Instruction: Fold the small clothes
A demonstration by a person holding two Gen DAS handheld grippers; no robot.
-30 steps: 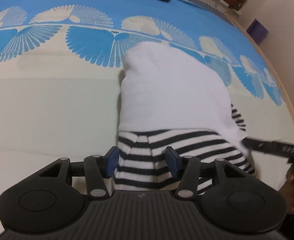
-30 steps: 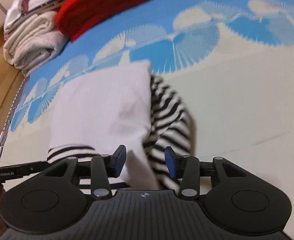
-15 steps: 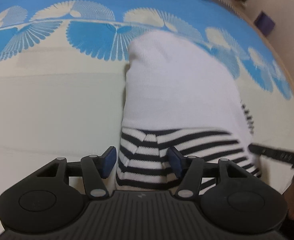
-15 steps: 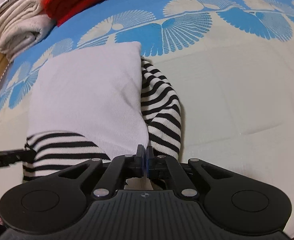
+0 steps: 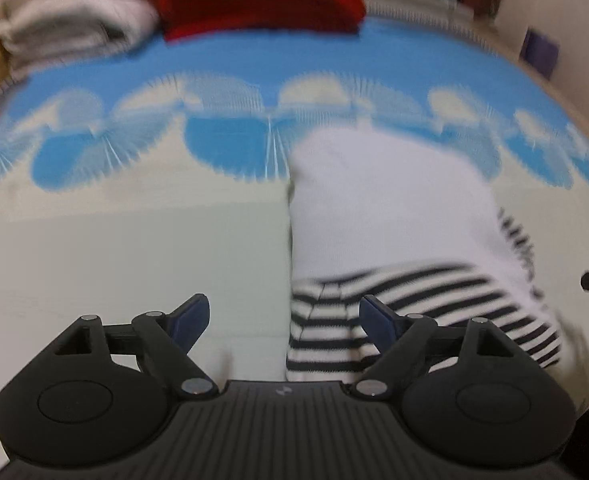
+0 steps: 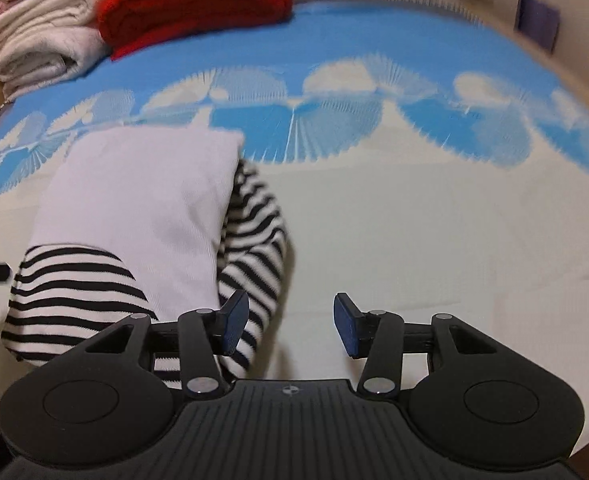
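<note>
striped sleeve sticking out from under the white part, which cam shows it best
The right wrist view: the striped sleeve runs its full length beside the white panel. In the left wrist view only a thin blurred strip of it peeks past the panel's right edge.

Black ribbed tool (image 5: 284, 314) bodies, blue pads (image 6: 234, 320), silver screws.

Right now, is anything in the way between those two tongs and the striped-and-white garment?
Nothing visible. The left tongs and right tongs both stand open just off the garment, with only bare bedspread between them; the stacked blankets lie far behind.
</note>
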